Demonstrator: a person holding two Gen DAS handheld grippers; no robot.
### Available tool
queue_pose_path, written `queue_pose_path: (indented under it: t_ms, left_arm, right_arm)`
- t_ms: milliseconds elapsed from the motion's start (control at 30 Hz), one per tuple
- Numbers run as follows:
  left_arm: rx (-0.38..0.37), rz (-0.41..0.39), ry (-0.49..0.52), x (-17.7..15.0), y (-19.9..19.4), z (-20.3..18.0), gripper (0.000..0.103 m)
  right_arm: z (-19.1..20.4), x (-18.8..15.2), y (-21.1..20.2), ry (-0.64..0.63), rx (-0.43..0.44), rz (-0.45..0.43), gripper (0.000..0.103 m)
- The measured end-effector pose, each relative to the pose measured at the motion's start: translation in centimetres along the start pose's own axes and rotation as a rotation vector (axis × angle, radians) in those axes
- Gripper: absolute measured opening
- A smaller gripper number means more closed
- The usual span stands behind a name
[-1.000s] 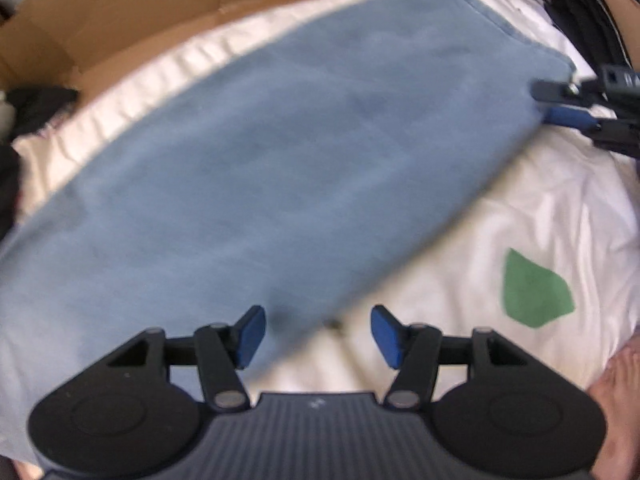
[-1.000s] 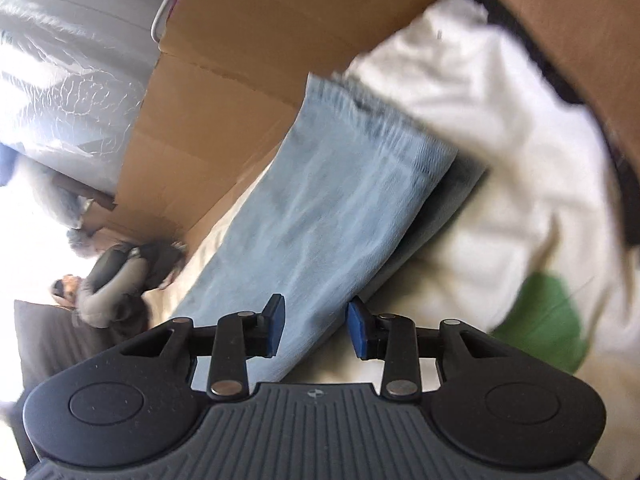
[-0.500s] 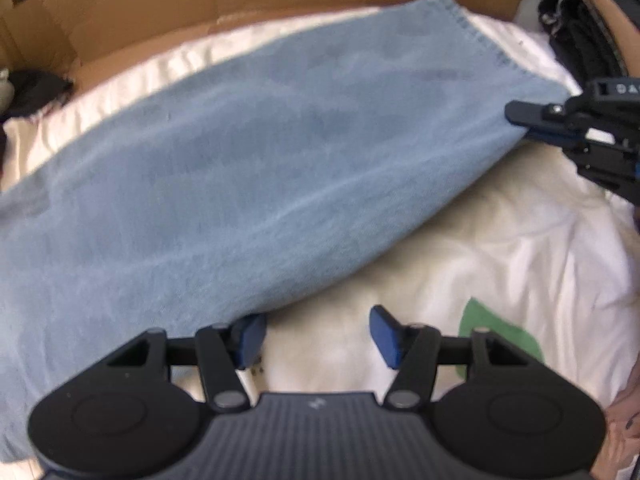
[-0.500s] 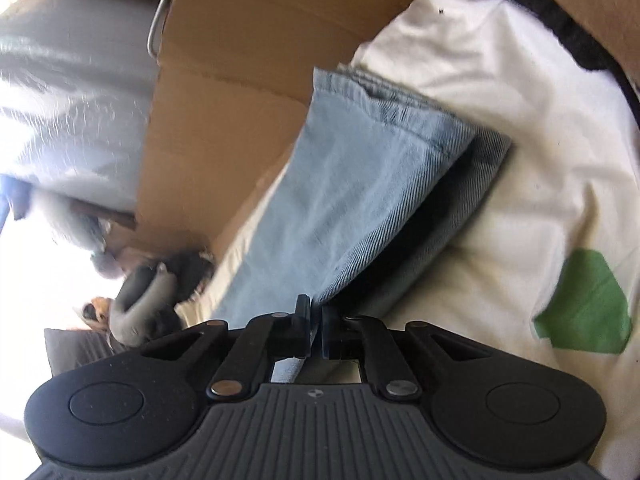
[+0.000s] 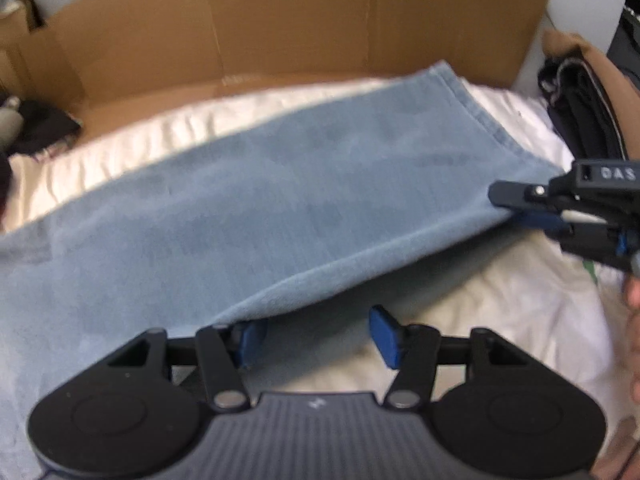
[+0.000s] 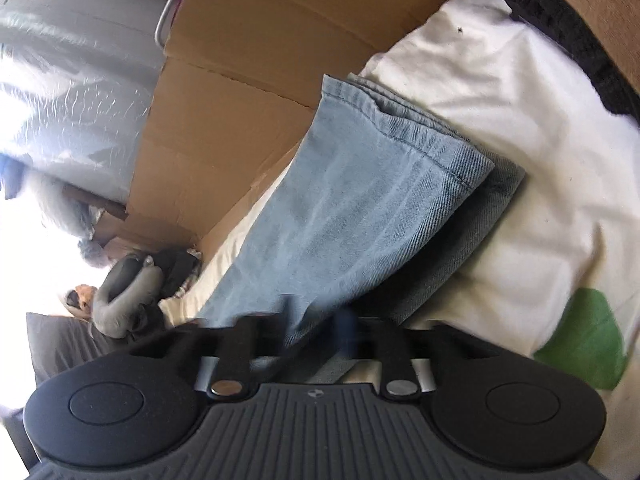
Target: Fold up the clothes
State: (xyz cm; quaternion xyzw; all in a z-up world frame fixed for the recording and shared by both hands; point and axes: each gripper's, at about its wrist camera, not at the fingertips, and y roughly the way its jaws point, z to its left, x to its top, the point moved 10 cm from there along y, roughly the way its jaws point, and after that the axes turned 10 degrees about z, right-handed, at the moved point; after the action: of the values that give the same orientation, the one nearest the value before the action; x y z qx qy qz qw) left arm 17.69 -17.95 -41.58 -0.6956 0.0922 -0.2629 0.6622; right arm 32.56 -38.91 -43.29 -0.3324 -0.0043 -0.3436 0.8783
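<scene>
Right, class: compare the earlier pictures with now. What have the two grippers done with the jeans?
The right gripper closed on the jeans' hem corner; its fingers are blurred now, so its grip is unclear. The left gripper slid forward, open, until one finger sat under the jeans' near edge. Jeans and white sheet stayed put.

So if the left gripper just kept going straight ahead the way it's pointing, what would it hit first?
Most likely the blue jeans: their folded edge already drapes over one of the open jaws of the left gripper. Between the jaws lies the white sheet; depth is hard to judge.
</scene>
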Motion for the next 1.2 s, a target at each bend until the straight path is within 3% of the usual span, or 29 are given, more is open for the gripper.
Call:
queue_pose_path:
  t_ms: [33,233,300,467,633,833,1067,1200]
  left_arm:
    - [-0.005,0.007,0.013,0.0,0.1,-0.1,0.062]
    - [-0.038,0.048,0.094,-0.2,0.8,-0.4,0.063]
    - [-0.048,0.062,0.12,-0.3,1.0,-0.4,0.068]
    - [-0.075,0.096,0.187,-0.5,1.5,-0.7,0.067]
    - [-0.08,0.131,0.283,-1.5,0.0,1.9,0.066]
    - [-0.091,0.136,0.245,-3.7,-1.8,4.7,0.066]
    - [-0.038,0.103,0.125,-7.4,-2.8,8.4,0.066]
    - [-0.011,0.103,-0.025,-9.9,-2.6,11.0,0.066]
  right_arm:
    - [-0.1,0.0,0.0,-0.006,-0.008,-0.002,0.064]
    - [-1.9,-0.7,0.0,0.038,-0.015,0.001,0.06]
    - [-1.9,-0.9,0.0,0.036,-0.017,-0.001,0.06]
    - [-0.8,-1.4,0.9,0.017,-0.017,0.018,0.061]
    - [0.1,-1.8,1.5,-0.003,-0.012,0.03,0.061]
    - [1.3,-1.9,1.7,-0.075,-0.039,0.046,0.061]
    - [2.8,-2.2,2.5,-0.161,-0.064,0.083,0.061]
    - [3.9,-2.9,3.3,-0.184,-0.06,0.104,0.062]
